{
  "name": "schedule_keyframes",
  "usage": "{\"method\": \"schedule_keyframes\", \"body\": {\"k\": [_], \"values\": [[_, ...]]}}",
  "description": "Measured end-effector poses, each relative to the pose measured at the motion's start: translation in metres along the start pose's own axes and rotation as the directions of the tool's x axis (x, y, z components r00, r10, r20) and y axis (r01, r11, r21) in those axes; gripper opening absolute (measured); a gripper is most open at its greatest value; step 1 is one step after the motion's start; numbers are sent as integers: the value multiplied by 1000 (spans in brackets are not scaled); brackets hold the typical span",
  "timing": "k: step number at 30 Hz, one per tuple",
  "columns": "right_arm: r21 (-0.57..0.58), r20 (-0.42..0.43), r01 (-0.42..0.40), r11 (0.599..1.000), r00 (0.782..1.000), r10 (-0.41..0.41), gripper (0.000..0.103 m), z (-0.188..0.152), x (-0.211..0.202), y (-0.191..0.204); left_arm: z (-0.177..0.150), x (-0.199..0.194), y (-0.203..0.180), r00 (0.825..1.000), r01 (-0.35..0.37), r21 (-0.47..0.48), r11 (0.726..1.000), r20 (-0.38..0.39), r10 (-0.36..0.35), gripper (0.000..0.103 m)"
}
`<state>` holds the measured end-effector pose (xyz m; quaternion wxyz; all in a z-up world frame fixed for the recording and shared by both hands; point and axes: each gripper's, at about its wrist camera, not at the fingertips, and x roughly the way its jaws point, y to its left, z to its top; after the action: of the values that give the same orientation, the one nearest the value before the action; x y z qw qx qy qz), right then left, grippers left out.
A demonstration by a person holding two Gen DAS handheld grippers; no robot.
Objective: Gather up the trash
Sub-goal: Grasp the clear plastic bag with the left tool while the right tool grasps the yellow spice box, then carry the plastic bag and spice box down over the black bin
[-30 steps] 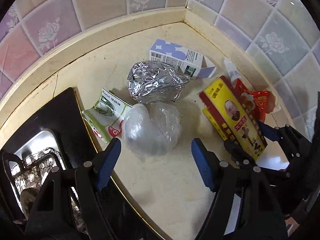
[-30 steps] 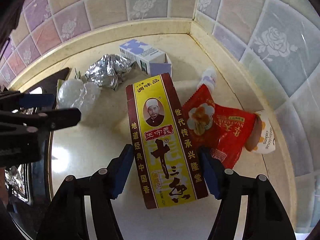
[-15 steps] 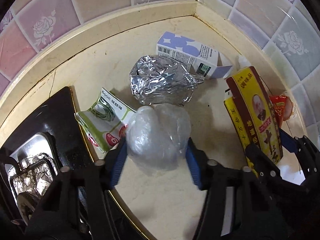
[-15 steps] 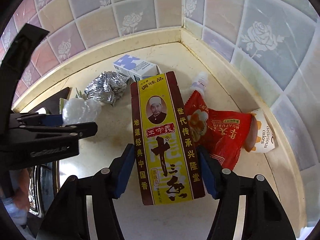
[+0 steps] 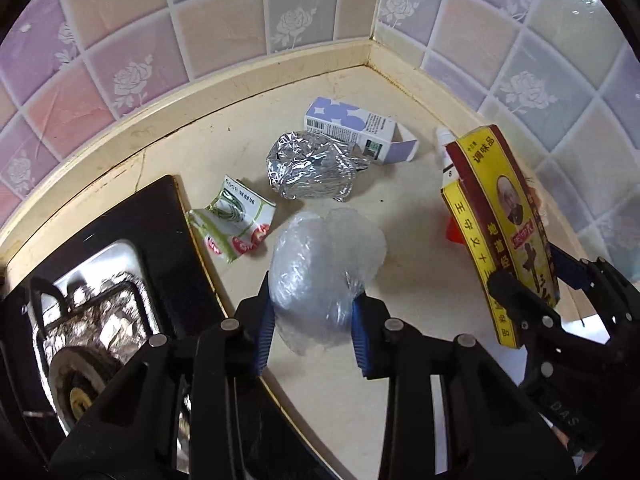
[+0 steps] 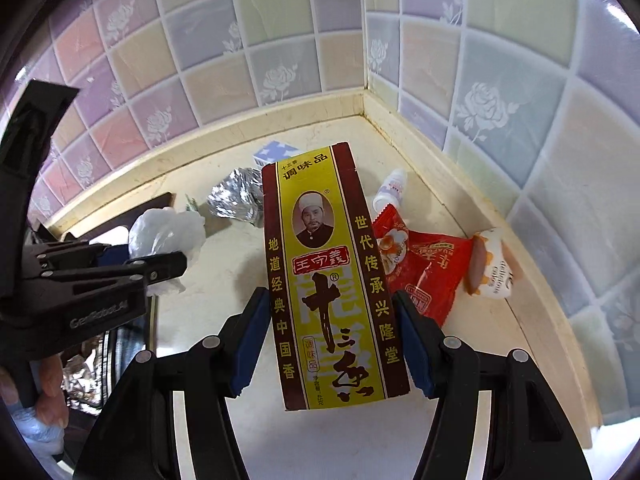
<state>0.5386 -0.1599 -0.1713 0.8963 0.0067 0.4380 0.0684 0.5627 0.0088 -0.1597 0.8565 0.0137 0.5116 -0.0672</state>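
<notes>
A cream countertop (image 5: 400, 360) fills a corner of pastel rose-patterned wall tiles (image 5: 224, 28), with a black stove top (image 5: 160, 240) at its left edge.

The yellow and maroon seasoning box (image 6: 328, 272) is the largest piece of trash. The right gripper (image 6: 332, 344) clamps it by its long sides, and it is lifted clear of the counter, tilted. In the left wrist view the same box (image 5: 500, 216) stands at the far right.

The left gripper (image 5: 312, 332) has just been closing, and its blue pads now squeeze a crumpled clear plastic bag (image 5: 324, 260), raised near the stove edge.

Still on the counter: a ball of foil (image 5: 312, 164) in the middle, touching a white and lilac carton (image 5: 348, 124) beyond it toward the corner. A green and white wrapper (image 5: 232, 224) lies left of the foil. Right of the box lie a red snack packet (image 6: 424, 268), a small white bottle (image 6: 390, 190), and a blurred white wrapper (image 6: 492, 264), perhaps a cake wrapper, against the right wall.
</notes>
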Motion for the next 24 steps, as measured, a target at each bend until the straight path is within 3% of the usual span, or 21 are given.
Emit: {"method": "schedule_keyframes", "body": {"k": [12, 24], "values": [[-8, 92, -92, 996, 991, 92, 61, -30, -110, 10, -65, -118, -32, 995, 34, 0, 999, 90, -33, 29], [-32, 201, -176, 984, 963, 179, 61, -108, -266, 6, -152, -250, -84, 972, 70, -7, 998, 226, -66, 29]]}}
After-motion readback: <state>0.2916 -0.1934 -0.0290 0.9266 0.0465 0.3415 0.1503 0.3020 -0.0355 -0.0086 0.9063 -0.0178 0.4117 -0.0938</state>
